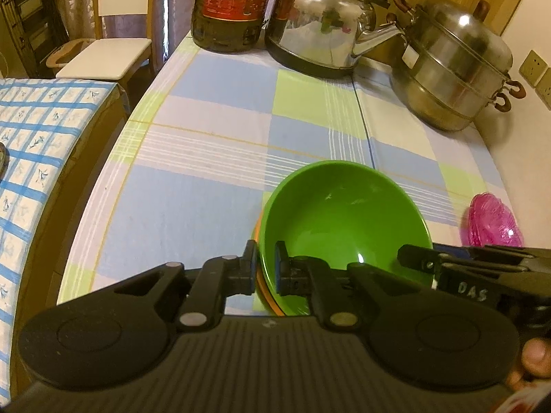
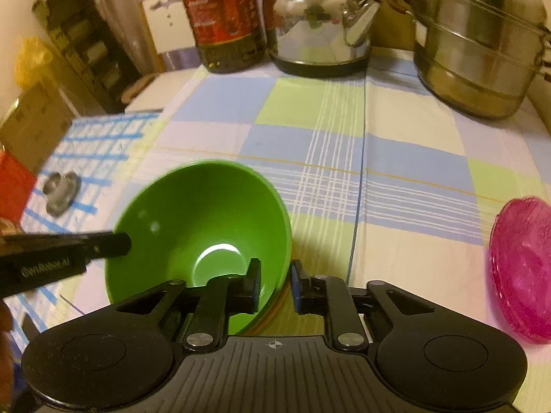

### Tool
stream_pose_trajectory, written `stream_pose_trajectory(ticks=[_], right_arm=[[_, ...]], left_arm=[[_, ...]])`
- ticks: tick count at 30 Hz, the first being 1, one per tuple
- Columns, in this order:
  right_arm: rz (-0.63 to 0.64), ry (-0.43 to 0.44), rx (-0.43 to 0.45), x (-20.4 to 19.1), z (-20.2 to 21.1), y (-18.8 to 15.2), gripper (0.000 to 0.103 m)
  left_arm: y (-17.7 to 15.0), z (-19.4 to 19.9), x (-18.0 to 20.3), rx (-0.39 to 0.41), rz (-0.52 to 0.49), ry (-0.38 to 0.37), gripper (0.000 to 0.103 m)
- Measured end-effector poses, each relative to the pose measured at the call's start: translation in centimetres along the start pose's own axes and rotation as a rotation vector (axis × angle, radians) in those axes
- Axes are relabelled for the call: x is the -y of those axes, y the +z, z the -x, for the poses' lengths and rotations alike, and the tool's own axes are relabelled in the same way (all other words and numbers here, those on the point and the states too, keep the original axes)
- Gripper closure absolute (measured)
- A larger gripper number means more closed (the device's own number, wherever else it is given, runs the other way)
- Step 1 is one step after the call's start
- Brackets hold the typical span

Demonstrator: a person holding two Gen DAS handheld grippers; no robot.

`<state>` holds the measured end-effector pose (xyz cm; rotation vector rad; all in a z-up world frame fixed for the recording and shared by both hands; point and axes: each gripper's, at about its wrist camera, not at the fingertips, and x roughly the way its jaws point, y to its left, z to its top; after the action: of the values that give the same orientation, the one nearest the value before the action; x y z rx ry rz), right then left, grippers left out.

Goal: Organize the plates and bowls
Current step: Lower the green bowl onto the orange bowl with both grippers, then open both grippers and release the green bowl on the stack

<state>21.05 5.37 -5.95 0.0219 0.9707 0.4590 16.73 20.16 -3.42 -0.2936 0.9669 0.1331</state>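
Left claw (image 1: 266,268) closing on near-left rim of green bowl (image 1: 344,220): one finger (image 1: 248,268) outside the wall, the other inside the basin, gap narrow, pads pressing the rim from both sides. Also pinching the orange edge of a second dish (image 1: 265,292) nested beneath the green bowl; kind of dish not resolvable.

Right claw (image 2: 274,287) straddling the near-right rim of the same green bowl (image 2: 199,220): left finger (image 2: 250,287) sitting inside the basin, right finger outside, beside the wall. Gap slightly wider than the wall; firm contact not confirmable from the right wrist view. In the left wrist view, showing as a black body entering from the right, tip at the bowl's right rim.

Green bowl sitting tilted in both views, opening facing the cameras, over the checked cloth of the surface (image 1: 213,130); resting or lifted not determinable.

Pink glass dish (image 2: 523,268) lying on the cloth to the right, well apart from both claws.

Standing along the far edge of the surface, left to right: oil bottle (image 1: 230,3), steel kettle (image 1: 320,24), stacked steel steamer pot (image 1: 454,69).

Lying to the left: second surface with a blue grid cloth (image 1: 31,158), carrying a small glass object (image 2: 62,189).
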Motion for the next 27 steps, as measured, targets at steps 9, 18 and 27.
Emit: stream_pose_trajectory(ticks=[9,18,27], right_arm=[[-0.095,0.056,0.054,1.5,3.3,-0.6,0.074],[-0.129,0.051,0.044,1.8,5.9,-3.4,0.065],[-0.130,-0.016,0.012,2.2,7.2,-6.8,0.055]], left_arm=[[-0.6,2.1,0.1,0.061,0.041,-0.004,0.090],[-2.2,5.2,1.9,0.107,0.021,-0.020,0.071],[-4.9,7.3,3.2,0.135,-0.002,-0.031,0.056]])
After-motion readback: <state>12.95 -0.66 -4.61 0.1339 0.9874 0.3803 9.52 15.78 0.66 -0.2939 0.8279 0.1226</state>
